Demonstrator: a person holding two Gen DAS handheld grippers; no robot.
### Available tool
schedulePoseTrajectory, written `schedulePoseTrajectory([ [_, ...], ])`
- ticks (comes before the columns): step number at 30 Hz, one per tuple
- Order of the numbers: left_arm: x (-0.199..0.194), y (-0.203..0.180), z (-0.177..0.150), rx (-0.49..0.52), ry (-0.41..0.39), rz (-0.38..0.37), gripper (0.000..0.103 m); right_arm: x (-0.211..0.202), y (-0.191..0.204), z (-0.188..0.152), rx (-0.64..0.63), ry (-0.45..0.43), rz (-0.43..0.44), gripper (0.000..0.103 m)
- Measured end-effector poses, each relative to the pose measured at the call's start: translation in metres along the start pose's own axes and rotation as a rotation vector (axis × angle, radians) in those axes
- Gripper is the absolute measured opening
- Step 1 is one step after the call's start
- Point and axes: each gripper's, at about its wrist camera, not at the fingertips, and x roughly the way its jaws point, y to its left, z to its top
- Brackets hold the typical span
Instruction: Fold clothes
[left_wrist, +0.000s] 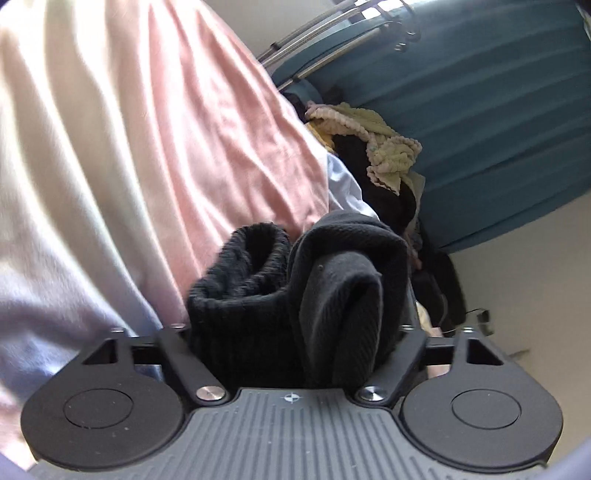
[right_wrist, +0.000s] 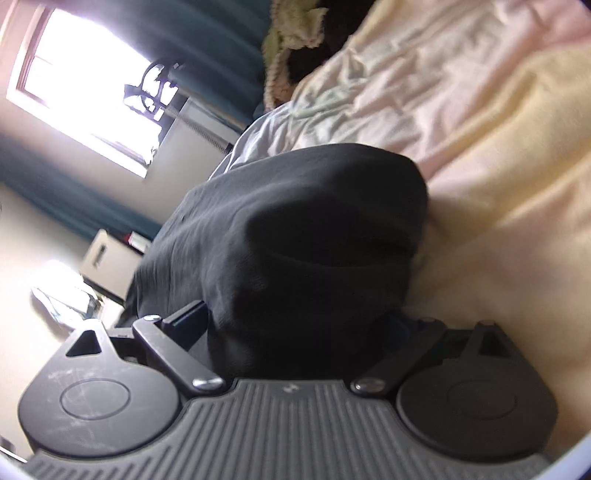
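A black garment (left_wrist: 332, 277) is bunched up on the pink and cream bedsheet (left_wrist: 129, 147). In the left wrist view a ribbed cuff (left_wrist: 243, 254) and a thick fold of it rise from between the jaws of my left gripper (left_wrist: 295, 325), which is shut on the cloth; its fingertips are buried. In the right wrist view the same black garment (right_wrist: 295, 221) bulges as a rounded mound over my right gripper (right_wrist: 295, 332), filling the gap between the jaws. One dark finger (right_wrist: 184, 314) shows at the left; the other is hidden.
A heap of clothes with a yellow-green knitted piece (left_wrist: 388, 151) lies further along the bed beside a teal curtain (left_wrist: 480, 110) and a metal rack (left_wrist: 332, 40). The right wrist view shows a bright window (right_wrist: 85, 81) and a white box (right_wrist: 107, 258) beyond the bed edge.
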Motion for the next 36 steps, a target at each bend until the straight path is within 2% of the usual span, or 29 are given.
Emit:
schedulePoseTrajectory([
  [1,-0.005,-0.007,0.000,0.032,-0.006,0.015,0.066,-0.004,0.003,0.000,-0.022,-0.015,-0.008,0.053],
  [2,-0.009,-0.013,-0.001,0.053,-0.015,0.017,0.061,-0.009,0.006,0.001,-0.042,-0.030,-0.014,0.044],
  [5,-0.024,-0.025,-0.009,0.084,-0.044,-0.023,0.055,-0.026,0.019,0.003,-0.095,-0.097,-0.020,0.025],
  [8,-0.036,-0.029,-0.024,0.021,-0.085,-0.092,0.052,-0.047,0.032,0.009,-0.125,-0.181,0.009,0.017],
  [13,-0.042,-0.052,-0.046,0.024,-0.058,-0.144,0.052,-0.081,0.042,0.035,-0.113,-0.271,0.028,0.016],
  [18,-0.039,-0.094,-0.064,0.062,-0.071,-0.215,0.052,-0.126,0.038,0.062,-0.110,-0.331,0.034,0.016],
  [23,-0.028,-0.165,-0.087,0.118,-0.057,-0.302,0.052,-0.188,0.032,0.096,-0.142,-0.406,0.028,0.016],
  [29,0.019,-0.262,-0.125,0.182,0.005,-0.417,0.052,-0.285,-0.004,0.151,-0.170,-0.505,-0.021,0.017],
  [32,0.056,-0.293,-0.156,0.193,0.048,-0.449,0.053,-0.322,-0.034,0.171,-0.170,-0.548,-0.059,0.017],
  [36,0.117,-0.307,-0.197,0.190,0.114,-0.461,0.053,-0.347,-0.087,0.185,-0.163,-0.569,-0.128,0.017],
])
